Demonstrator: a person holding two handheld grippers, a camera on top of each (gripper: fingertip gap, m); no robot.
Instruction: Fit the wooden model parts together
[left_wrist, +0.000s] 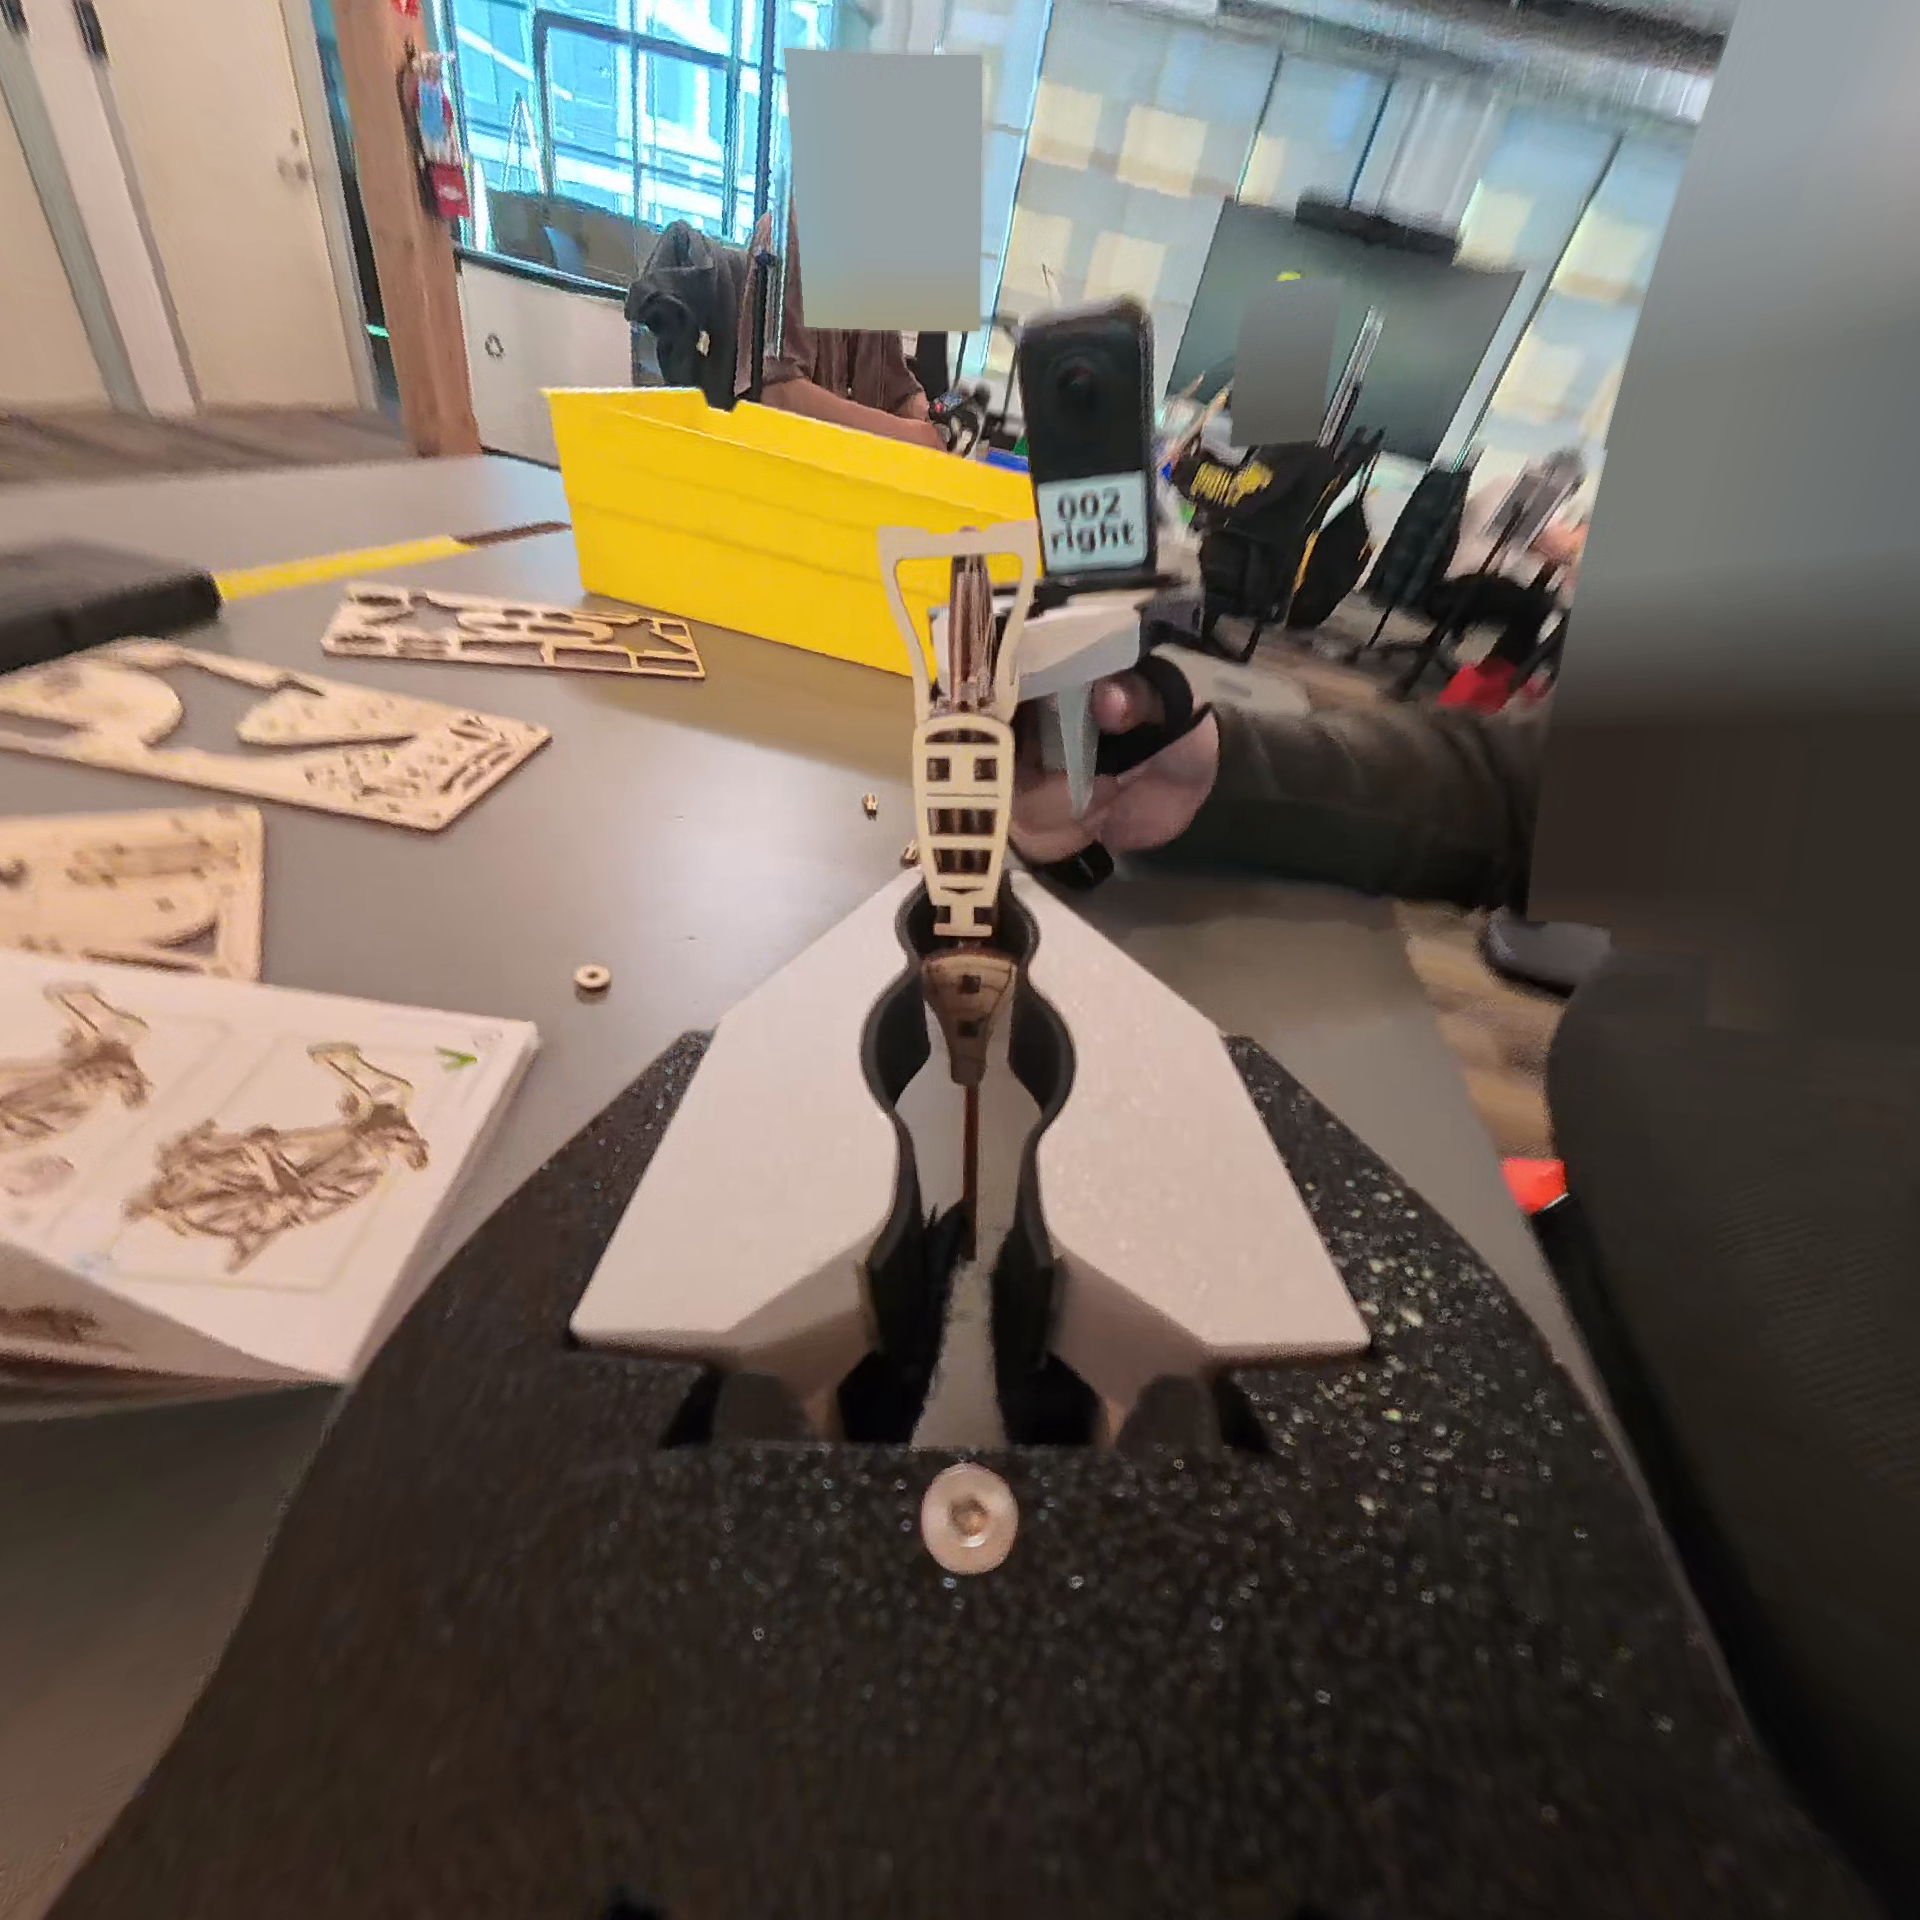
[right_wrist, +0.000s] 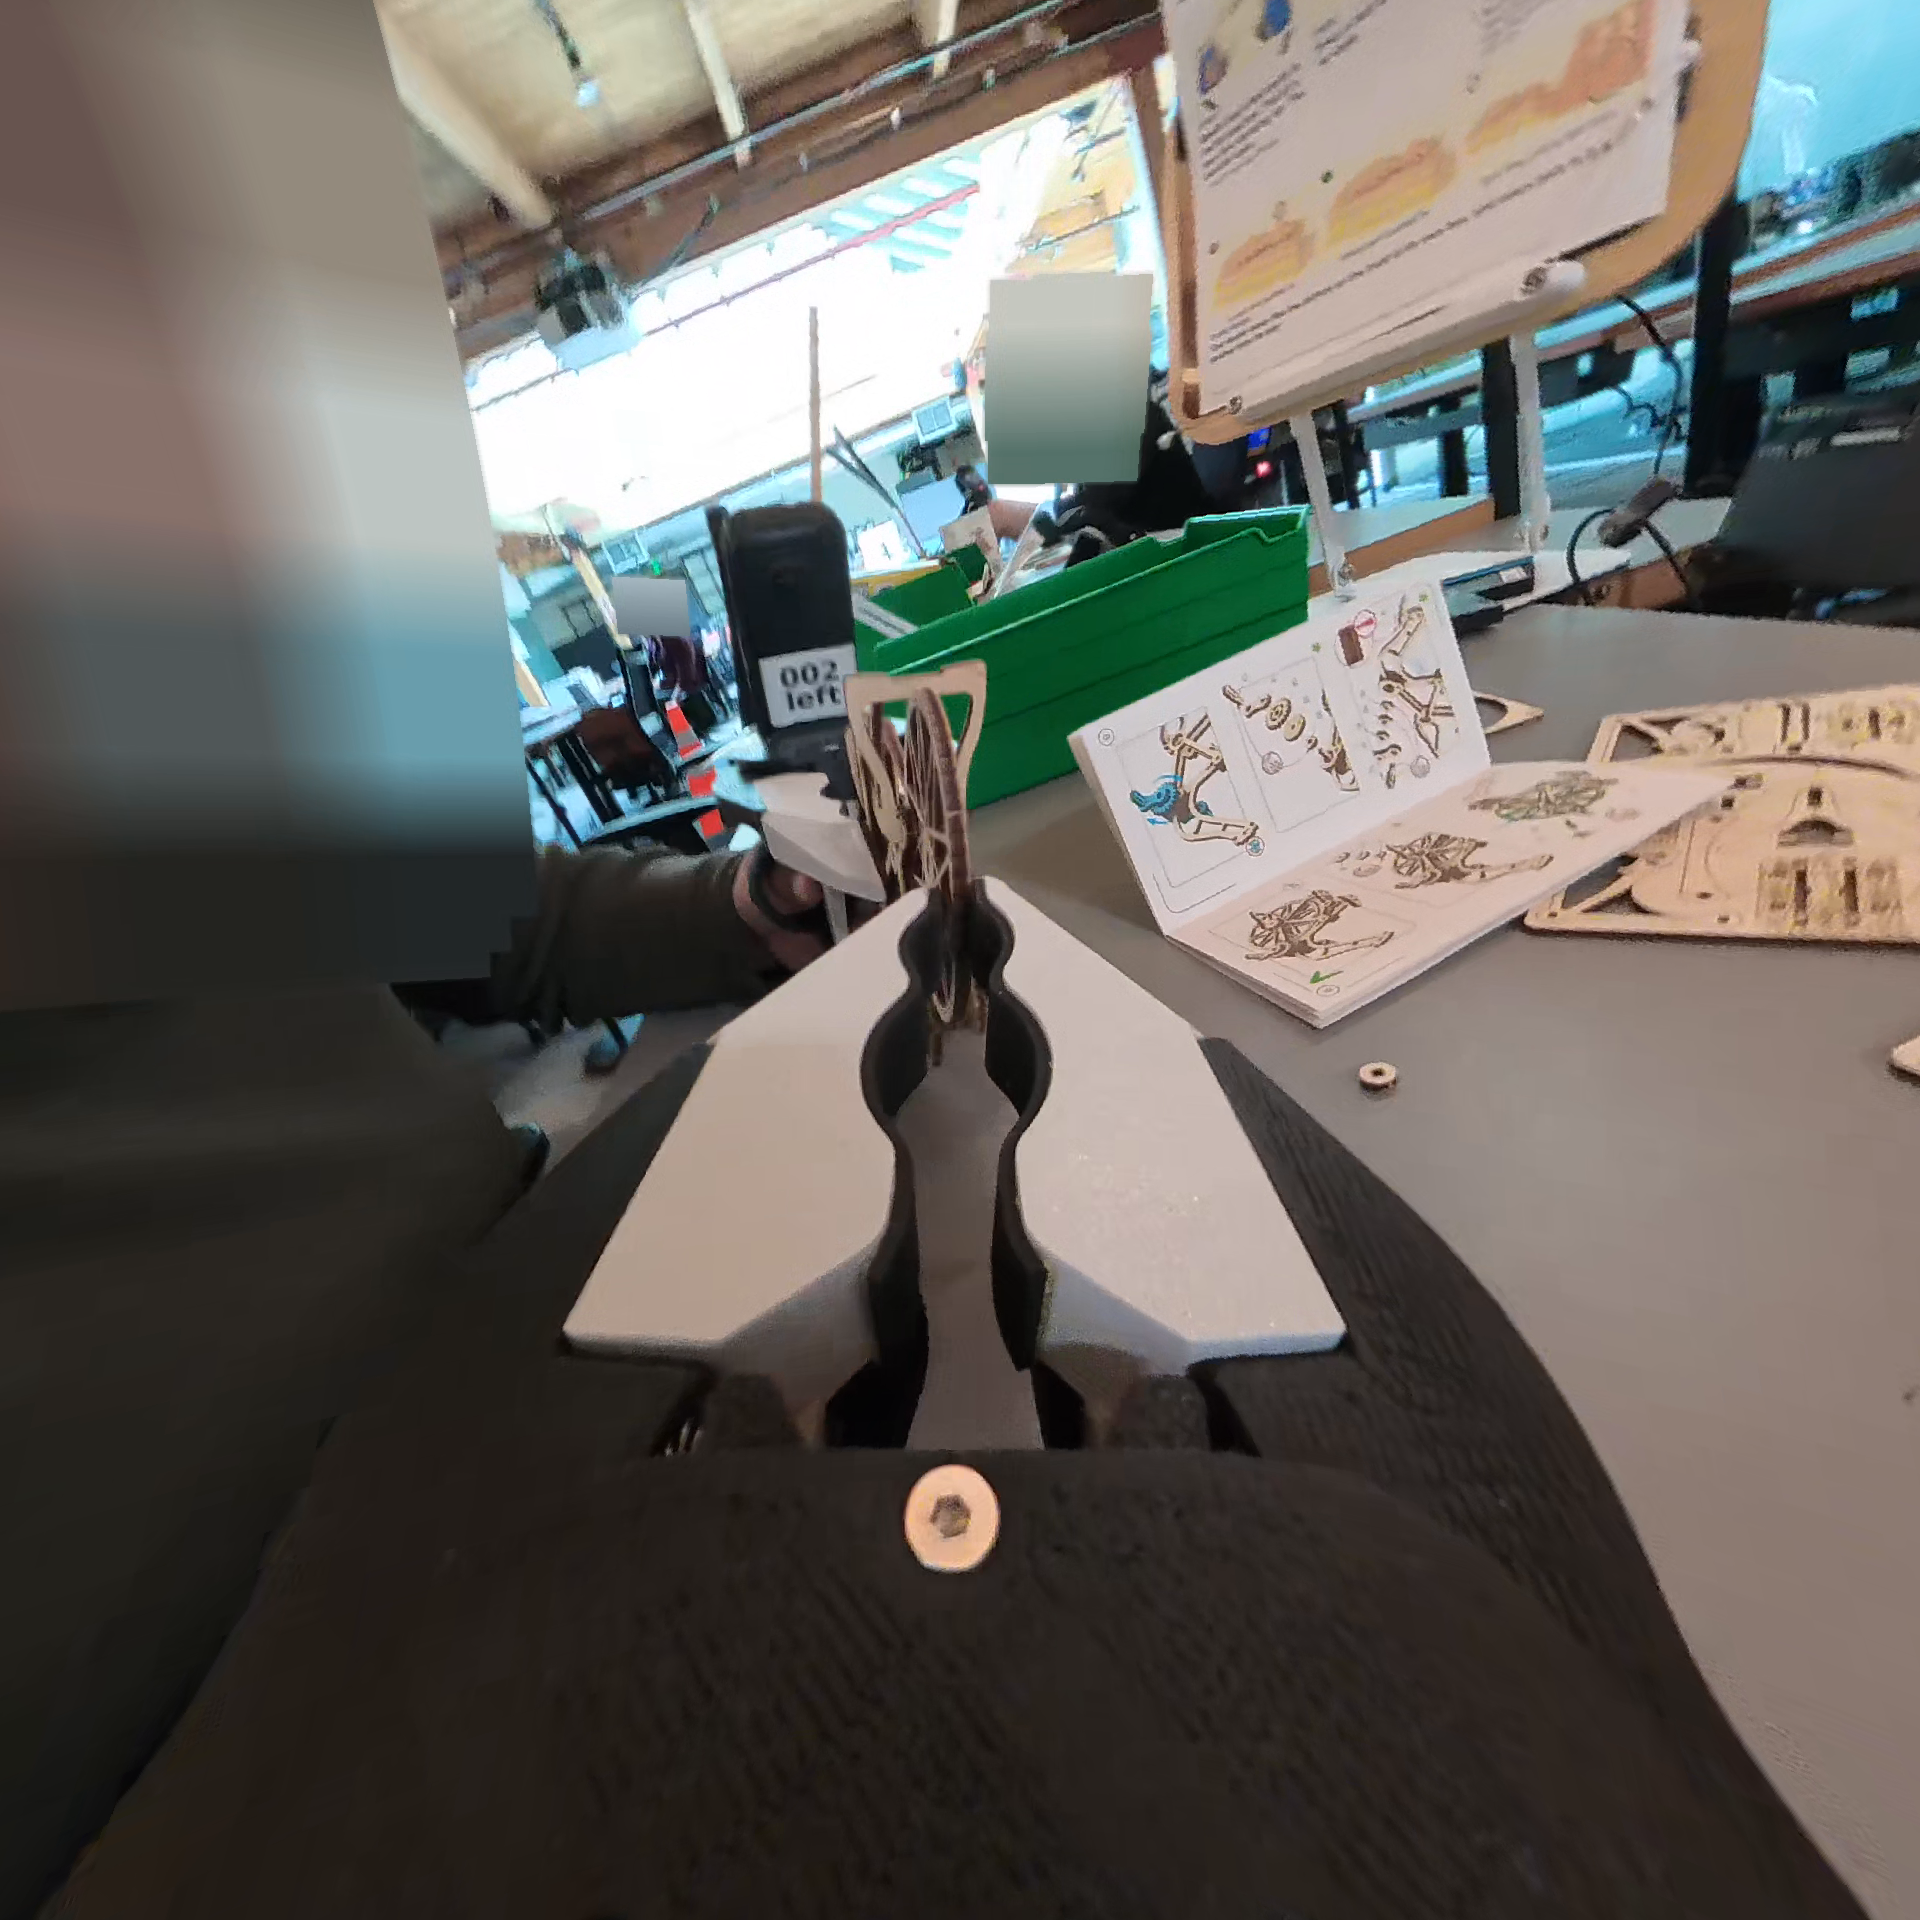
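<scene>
Two grey wedge-shaped fingers (left_wrist: 790, 1164) with wavy black inner pads on a speckled black base, one silver hex screw (left_wrist: 968, 1524), dark olive sleeve (left_wrist: 1351, 800).

A dark grey matte table (left_wrist: 665, 831) carries laser-cut plywood part sheets (left_wrist: 270, 732), an open illustrated instruction booklet (right_wrist: 1340, 831) and a small round wooden washer (left_wrist: 592, 977), all left of the left tool. Ahead of it stands a yellow plastic bin (left_wrist: 748, 520); ahead of the right tool, a green plastic bin (right_wrist: 1091, 644).
</scene>
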